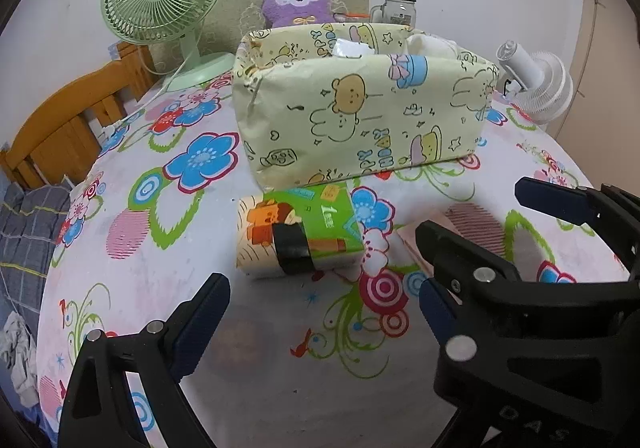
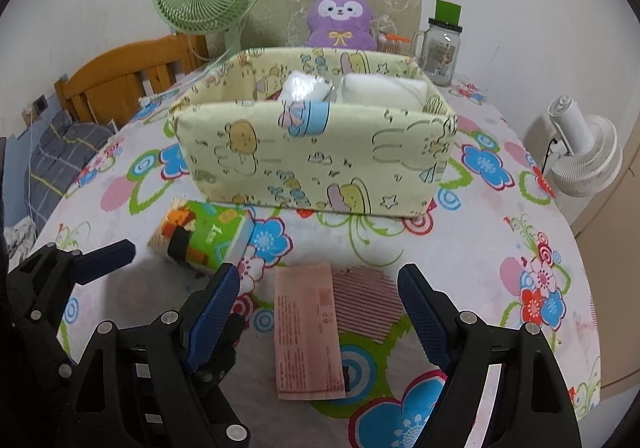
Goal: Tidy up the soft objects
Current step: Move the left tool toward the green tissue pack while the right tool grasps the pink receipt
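Right wrist view: the right gripper (image 2: 320,312) hangs spread over a pink packet (image 2: 308,332), the left gripper (image 1: 320,308) (spread too) faces the tissue pack (image 1: 298,234) lying before the bin (image 1: 360,116), plush (image 1: 298,0) behind.

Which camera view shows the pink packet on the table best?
The right wrist view. The pink packet lies whole and flat on the tablecloth, between the open right gripper's fingers. In the left wrist view only a pale sliver of it shows, the rest hidden behind the right gripper.
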